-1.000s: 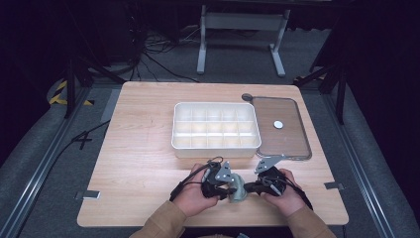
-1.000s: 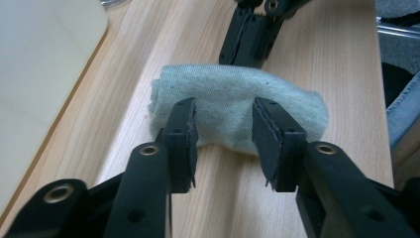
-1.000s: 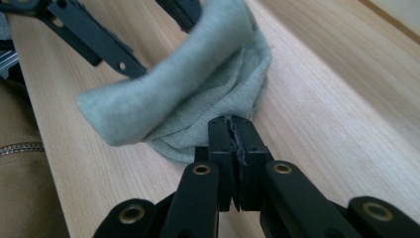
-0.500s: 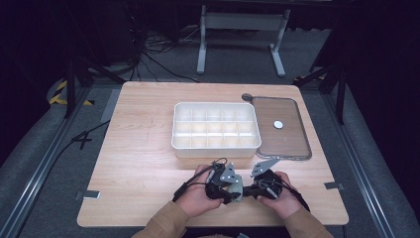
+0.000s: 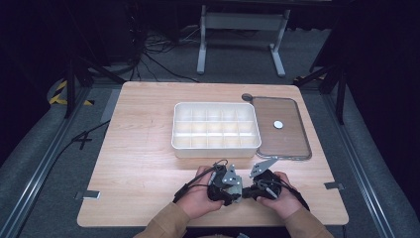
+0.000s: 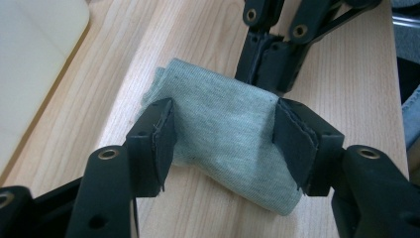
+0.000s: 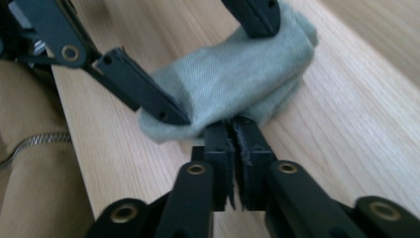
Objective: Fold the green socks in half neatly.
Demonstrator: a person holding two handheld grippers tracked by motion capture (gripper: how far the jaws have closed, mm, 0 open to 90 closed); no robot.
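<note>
Near the table's [image 5: 148, 198] front edge the left gripper [image 6: 223, 139] has just widened its jaws around the grey-green folded cloth [image 6: 228, 134], pads barely touching, while the right gripper [image 7: 233, 130], pinching the cloth's edge, has loosened slightly, with bare wood left of the white compartment box [image 5: 216, 148] beyond.

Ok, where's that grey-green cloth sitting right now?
The folded cloth lies on the table's near edge, in front of the white compartment tray, between the left gripper jaws, with the right gripper at its edge.
</note>
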